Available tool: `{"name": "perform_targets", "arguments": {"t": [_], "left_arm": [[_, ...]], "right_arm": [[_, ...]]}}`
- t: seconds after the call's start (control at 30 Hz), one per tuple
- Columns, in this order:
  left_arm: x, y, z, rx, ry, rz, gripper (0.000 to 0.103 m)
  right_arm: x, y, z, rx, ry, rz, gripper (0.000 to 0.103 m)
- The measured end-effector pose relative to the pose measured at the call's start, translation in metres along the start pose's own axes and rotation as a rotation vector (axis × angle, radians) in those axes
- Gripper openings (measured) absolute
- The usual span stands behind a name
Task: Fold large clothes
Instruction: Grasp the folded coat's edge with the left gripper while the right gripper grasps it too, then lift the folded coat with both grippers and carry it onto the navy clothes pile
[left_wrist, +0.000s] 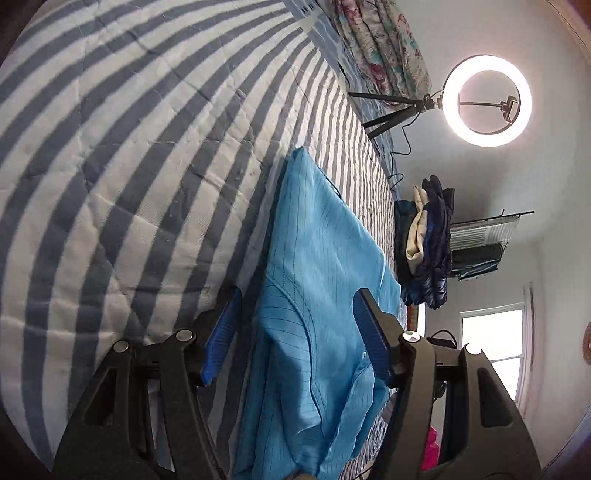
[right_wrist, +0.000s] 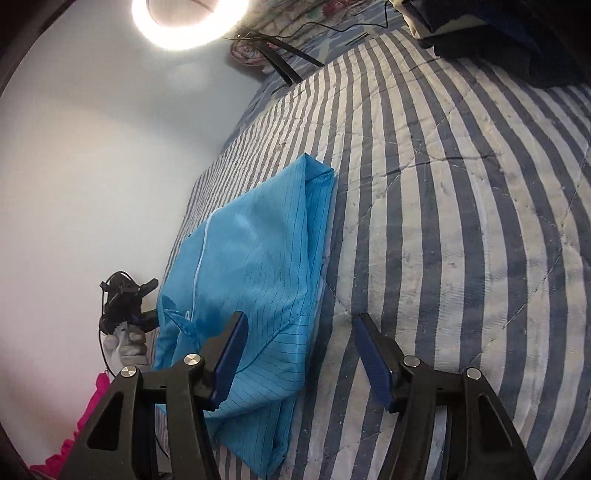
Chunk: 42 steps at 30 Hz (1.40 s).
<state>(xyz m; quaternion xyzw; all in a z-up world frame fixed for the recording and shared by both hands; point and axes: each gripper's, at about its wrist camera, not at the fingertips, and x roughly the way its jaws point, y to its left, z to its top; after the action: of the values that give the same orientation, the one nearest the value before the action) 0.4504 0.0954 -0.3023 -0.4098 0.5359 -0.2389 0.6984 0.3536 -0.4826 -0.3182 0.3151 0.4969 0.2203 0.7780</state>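
Note:
A light blue pinstriped garment (left_wrist: 317, 295) lies folded into a long narrow shape on the blue-and-white striped quilt (left_wrist: 129, 184). My left gripper (left_wrist: 295, 328) hovers over its near end. The jaws are open and the blue pads stand on either side of the cloth without pressing it. In the right wrist view the same garment (right_wrist: 251, 258) lies along the bed's edge by the wall. My right gripper (right_wrist: 299, 350) is open above its near corner, one pad over the cloth and one over the quilt (right_wrist: 461, 221). The left gripper (right_wrist: 149, 302), held by a gloved hand (right_wrist: 125, 343), shows beyond the garment.
A lit ring light (left_wrist: 487, 99) stands on a tripod on the bed beside a floral blanket (left_wrist: 384, 48). A pile of dark and cream clothes (left_wrist: 428, 243) lies past the garment. A window (left_wrist: 495, 350), a white wall (right_wrist: 92, 166) and a pink cloth (right_wrist: 85, 417) border the bed.

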Motion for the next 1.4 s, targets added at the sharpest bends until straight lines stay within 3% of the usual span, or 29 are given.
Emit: {"name": "perform_targets", "arguments": {"t": [0.23, 0.33, 0.37, 0.43, 0.47, 0.63, 0.73, 0.97, 1.2, 1.4], "left_arm": [[0.022, -0.015, 0.002, 0.064, 0.026, 0.03, 0.064], [0.031, -0.022, 0.003, 0.09, 0.025, 0.049, 0.062], [0.033, -0.024, 0.003, 0.102, 0.023, 0.06, 0.059], [0.039, -0.028, 0.002, 0.13, 0.02, 0.107, 0.037], [0.041, -0.029, 0.001, 0.139, 0.018, 0.132, 0.031], [0.04, -0.041, -0.008, 0.198, -0.03, 0.196, 0.01], [0.036, -0.062, -0.02, 0.272, -0.066, 0.254, 0.006], [0.019, -0.11, -0.053, 0.411, -0.141, 0.335, 0.004], [-0.005, -0.157, -0.107, 0.525, -0.2, 0.355, 0.004], [-0.032, -0.205, -0.163, 0.659, -0.257, 0.356, 0.003]], "right_arm": [[0.02, -0.007, 0.014, 0.055, 0.012, 0.118, 0.046], [0.034, -0.003, 0.018, 0.05, 0.02, 0.134, 0.045], [0.039, 0.001, 0.02, 0.04, 0.021, 0.135, 0.045], [0.046, 0.008, 0.02, 0.032, 0.023, 0.132, 0.042], [0.049, 0.011, 0.021, 0.03, 0.027, 0.126, 0.041], [0.046, 0.03, 0.011, -0.018, 0.03, 0.03, 0.018], [0.04, 0.047, 0.007, -0.059, 0.012, -0.022, 0.007], [0.026, 0.109, -0.004, -0.244, -0.019, -0.23, 0.003], [-0.002, 0.18, -0.036, -0.448, -0.07, -0.429, 0.003], [-0.052, 0.223, -0.07, -0.577, -0.142, -0.511, 0.003]]}}
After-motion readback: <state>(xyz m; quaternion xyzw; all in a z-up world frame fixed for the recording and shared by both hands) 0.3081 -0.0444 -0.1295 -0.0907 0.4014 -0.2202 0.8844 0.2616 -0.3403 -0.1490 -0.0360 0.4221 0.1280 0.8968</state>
